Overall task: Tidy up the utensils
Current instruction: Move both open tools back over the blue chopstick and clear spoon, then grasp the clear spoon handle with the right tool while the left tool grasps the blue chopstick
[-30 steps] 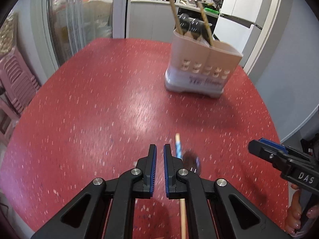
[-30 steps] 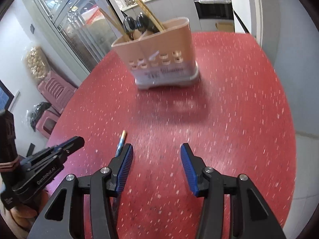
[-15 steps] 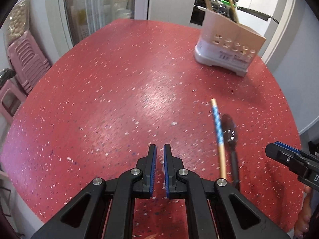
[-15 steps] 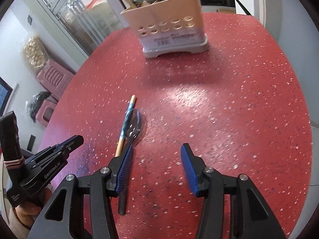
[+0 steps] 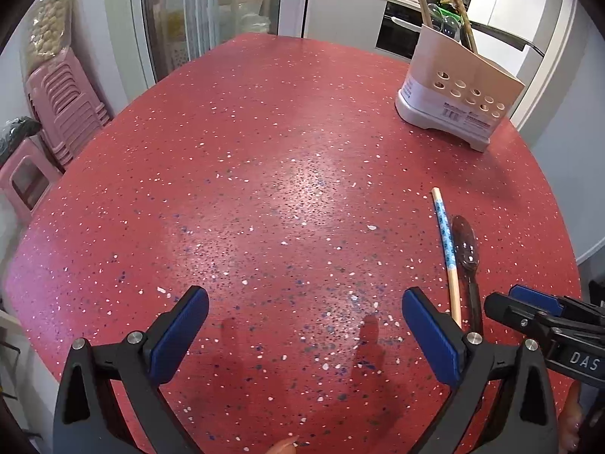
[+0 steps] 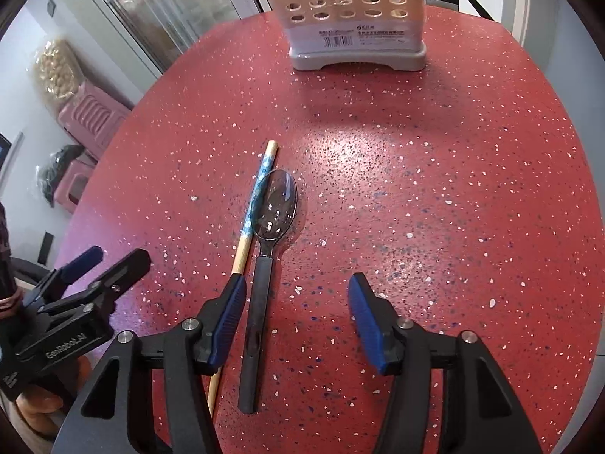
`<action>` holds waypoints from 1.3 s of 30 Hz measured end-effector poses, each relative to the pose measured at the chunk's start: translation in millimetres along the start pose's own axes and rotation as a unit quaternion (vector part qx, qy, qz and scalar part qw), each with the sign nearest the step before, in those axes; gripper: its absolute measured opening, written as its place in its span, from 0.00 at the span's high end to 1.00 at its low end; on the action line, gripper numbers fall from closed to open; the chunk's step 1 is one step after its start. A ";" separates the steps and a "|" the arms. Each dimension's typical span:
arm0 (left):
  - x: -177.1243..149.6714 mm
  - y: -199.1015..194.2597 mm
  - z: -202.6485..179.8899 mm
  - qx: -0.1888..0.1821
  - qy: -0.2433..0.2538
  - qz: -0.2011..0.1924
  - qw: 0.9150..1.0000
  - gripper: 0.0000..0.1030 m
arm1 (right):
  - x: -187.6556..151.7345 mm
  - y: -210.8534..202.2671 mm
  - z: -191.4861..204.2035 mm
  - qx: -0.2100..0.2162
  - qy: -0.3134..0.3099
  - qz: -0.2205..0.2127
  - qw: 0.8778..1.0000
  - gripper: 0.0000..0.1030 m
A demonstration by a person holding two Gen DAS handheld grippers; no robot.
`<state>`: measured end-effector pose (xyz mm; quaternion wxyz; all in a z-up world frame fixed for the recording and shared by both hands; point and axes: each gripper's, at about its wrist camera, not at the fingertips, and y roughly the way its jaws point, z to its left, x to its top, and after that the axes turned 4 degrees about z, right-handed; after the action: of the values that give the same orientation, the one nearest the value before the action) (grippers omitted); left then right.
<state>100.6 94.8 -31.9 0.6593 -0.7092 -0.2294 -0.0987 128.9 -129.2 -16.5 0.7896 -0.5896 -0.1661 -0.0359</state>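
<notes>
Both grippers are opening with nothing between their pads: your left gripper spreads wide over bare red table, while your right gripper straddles the handle of the black spoon, placed to close on it. Just left of the spoon lies a blue-patterned chopstick. Far across the table, the utensil caddy stands upright, likely their destination.

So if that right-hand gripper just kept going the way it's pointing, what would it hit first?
Most likely the dark spoon, whose handle lies on the red table between the opening jaws of the right gripper, close to its left finger. The chopstick lies just outside that finger. Depth is hard to judge here.
</notes>
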 end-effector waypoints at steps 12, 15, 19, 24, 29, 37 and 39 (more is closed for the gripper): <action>-1.1 -1.5 6.9 0.002 -0.003 -0.001 1.000 0.00 | 4.5 11.9 21.6 -0.064 -0.037 0.010 0.997 0.42; -1.8 -2.7 10.4 0.004 -0.002 -0.002 1.000 0.00 | 5.9 13.5 26.7 -0.074 -0.040 0.016 0.996 0.43; -0.7 -2.0 13.6 0.006 -0.004 -0.002 1.000 0.00 | 10.0 18.1 34.8 -0.087 -0.047 0.025 0.995 0.46; -0.5 -2.5 16.1 0.007 -0.002 -0.003 1.000 0.00 | 14.7 23.5 42.5 -0.112 -0.053 0.035 0.992 0.48; 0.7 0.2 16.5 0.010 0.000 0.000 1.000 0.00 | 18.5 26.6 47.2 -0.116 -0.071 0.052 0.989 0.52; 0.5 0.9 3.2 0.011 0.016 0.005 1.000 0.00 | 23.8 26.1 43.1 -0.112 -0.072 0.055 0.990 0.87; 0.4 1.6 -0.8 0.011 0.018 0.010 1.000 0.00 | 25.3 25.5 36.6 -0.100 -0.064 0.053 0.992 0.88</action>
<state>101.8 94.1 -33.1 0.6719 -0.7022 -0.2119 -0.1022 151.2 -83.5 -23.1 0.7154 -0.6745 -0.1804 0.0277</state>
